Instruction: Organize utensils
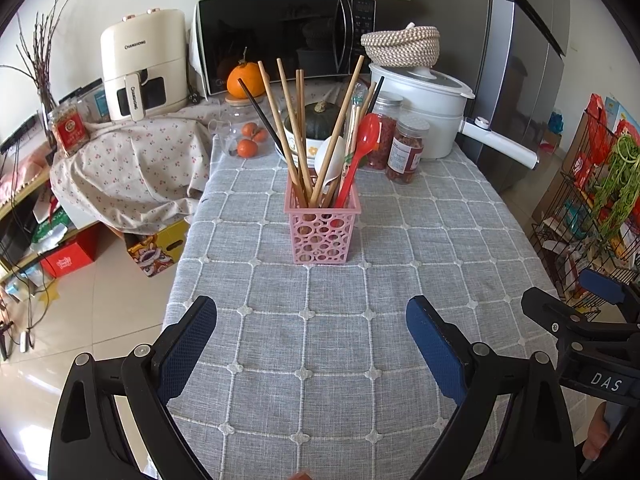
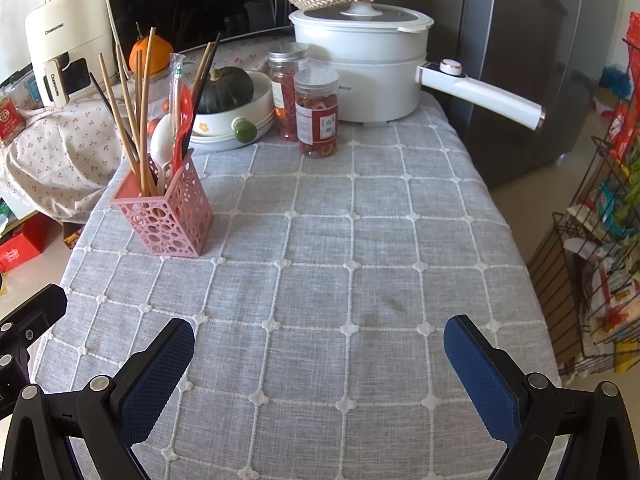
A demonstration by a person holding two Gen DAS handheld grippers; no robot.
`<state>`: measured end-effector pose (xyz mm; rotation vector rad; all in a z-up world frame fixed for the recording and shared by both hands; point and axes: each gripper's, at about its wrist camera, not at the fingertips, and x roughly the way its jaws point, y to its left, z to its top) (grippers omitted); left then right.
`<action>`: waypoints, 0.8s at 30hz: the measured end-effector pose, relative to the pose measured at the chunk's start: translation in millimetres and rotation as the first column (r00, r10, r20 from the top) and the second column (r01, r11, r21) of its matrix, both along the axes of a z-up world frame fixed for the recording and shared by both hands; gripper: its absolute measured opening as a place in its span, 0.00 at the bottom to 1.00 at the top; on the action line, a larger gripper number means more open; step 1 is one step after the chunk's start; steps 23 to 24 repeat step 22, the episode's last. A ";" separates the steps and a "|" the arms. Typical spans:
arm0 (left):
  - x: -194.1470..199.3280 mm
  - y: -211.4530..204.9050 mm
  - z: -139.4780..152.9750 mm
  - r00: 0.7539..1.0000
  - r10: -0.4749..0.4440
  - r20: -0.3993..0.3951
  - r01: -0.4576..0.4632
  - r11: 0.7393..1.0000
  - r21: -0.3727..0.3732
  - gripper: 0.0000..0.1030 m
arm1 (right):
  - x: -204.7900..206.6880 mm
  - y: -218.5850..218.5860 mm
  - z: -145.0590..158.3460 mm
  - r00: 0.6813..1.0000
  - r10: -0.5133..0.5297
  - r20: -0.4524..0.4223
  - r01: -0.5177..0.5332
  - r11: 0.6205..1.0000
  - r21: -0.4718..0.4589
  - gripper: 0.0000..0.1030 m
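Note:
A pink perforated utensil holder [image 1: 322, 228] stands upright on the grey checked tablecloth [image 1: 320, 340]; it also shows in the right wrist view [image 2: 166, 218]. It holds several wooden chopsticks [image 1: 294, 128], a black chopstick [image 1: 260, 114], a white spoon [image 1: 330, 156] and a red spoon [image 1: 360, 148]. My left gripper [image 1: 312, 320] is open and empty, well short of the holder. My right gripper [image 2: 320, 340] is open and empty above bare cloth, to the right of the holder. The right gripper's body shows at the left wrist view's right edge [image 1: 580, 320].
At the table's far end stand a white electric pot [image 2: 360, 60] with a long handle, two jars [image 2: 316, 114], a bowl with a green squash [image 2: 228, 92] and a glass pot of oranges [image 1: 244, 136]. A microwave and air fryer sit behind. A wire rack [image 2: 600, 260] stands right of the table.

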<state>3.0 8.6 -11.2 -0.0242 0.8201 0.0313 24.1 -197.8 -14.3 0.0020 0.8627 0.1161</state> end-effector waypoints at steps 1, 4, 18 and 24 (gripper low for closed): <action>-0.1 -0.1 -0.1 1.000 0.000 0.000 0.000 1.000 -0.001 0.94 | -0.1 0.1 -0.7 1.000 0.000 -0.001 0.000 1.000 0.000 0.99; -0.1 0.0 -0.1 1.000 -0.001 -0.001 0.001 1.000 -0.003 0.94 | -0.2 0.3 -1.4 1.000 -0.001 -0.002 0.001 1.000 -0.001 0.99; 1.5 -3.5 -0.4 1.000 -0.009 -0.009 0.009 1.000 -0.005 0.94 | -0.5 1.1 -2.5 1.000 -0.001 -0.006 0.001 1.000 0.001 0.99; 2.9 -3.9 -2.3 1.000 -0.014 -0.012 0.014 1.000 -0.009 0.94 | -1.1 1.6 -3.4 1.000 -0.001 -0.007 0.001 1.000 0.003 0.99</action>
